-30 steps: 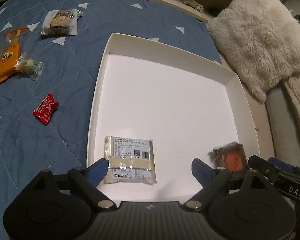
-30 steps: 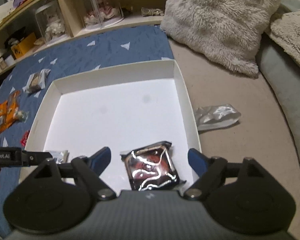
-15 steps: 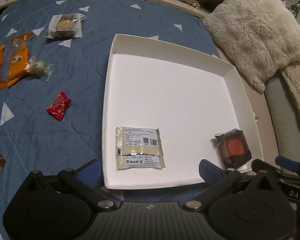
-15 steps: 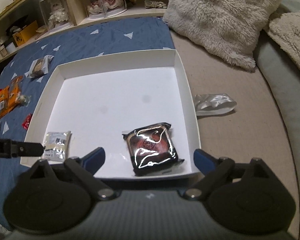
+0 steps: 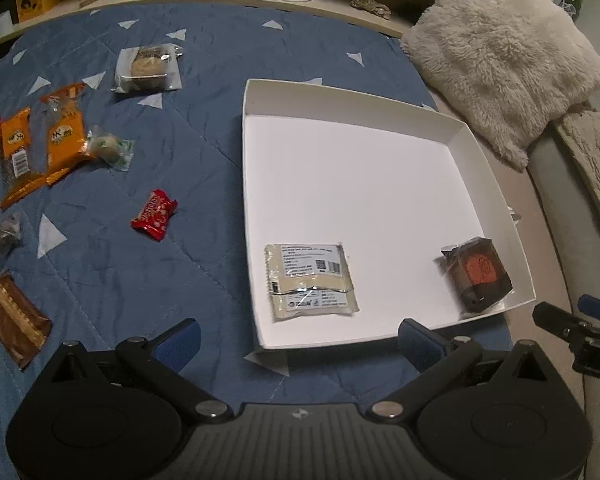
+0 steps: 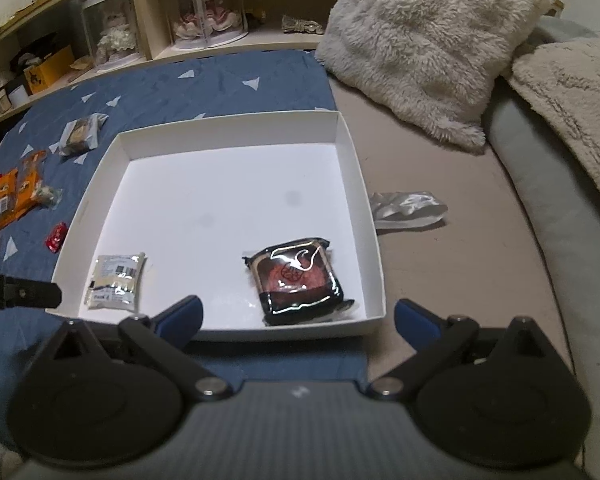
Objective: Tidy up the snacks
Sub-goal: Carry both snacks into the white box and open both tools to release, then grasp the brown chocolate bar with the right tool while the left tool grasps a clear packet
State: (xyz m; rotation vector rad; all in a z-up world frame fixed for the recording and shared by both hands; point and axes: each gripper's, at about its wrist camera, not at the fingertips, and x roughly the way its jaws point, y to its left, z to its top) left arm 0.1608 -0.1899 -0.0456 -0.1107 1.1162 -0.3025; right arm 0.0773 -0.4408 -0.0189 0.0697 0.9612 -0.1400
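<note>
Both my claws, left claw (image 5: 298, 338) and right claw (image 6: 298, 320), have just spread wide, empty, near the white box (image 6: 356, 168) holding a pale packet (image 5: 310, 280) and dark cake (image 6: 296, 276).

My left claw (image 5: 298, 340) is matte black: two round housings, angled link arms with silver screws, a ribbed grey centre plate and blue ribbed pads (image 5: 420, 344). My right claw (image 6: 296, 318) looks the same, with blue pads (image 6: 180, 316) and a small white mark mid-plate.
</note>
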